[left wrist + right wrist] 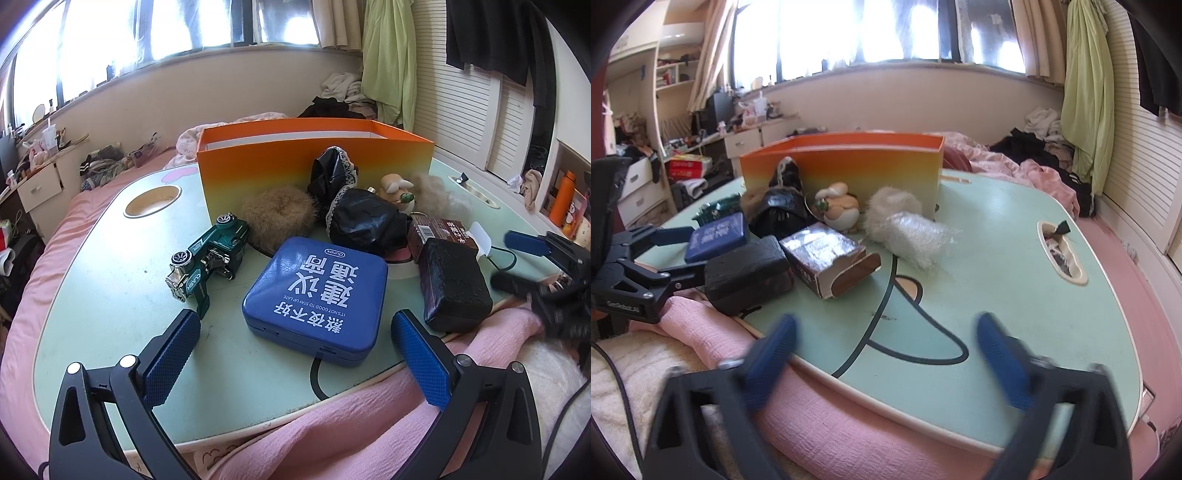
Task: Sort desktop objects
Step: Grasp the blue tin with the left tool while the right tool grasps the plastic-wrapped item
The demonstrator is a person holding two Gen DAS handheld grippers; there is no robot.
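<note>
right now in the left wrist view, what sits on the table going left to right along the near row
green toy truck → blue square tin → black textured case → right gripper at the far right edge

One orange box (pixel 314 162), one blue tin (pixel 317 295), one toy car (pixel 207 254), two fluffy scrunchies (pixel 280 218), one brown carton (pixel 827 258)

black tool (pixel 295 350), blue textured pads (pixel 168 356), silver screws
</note>
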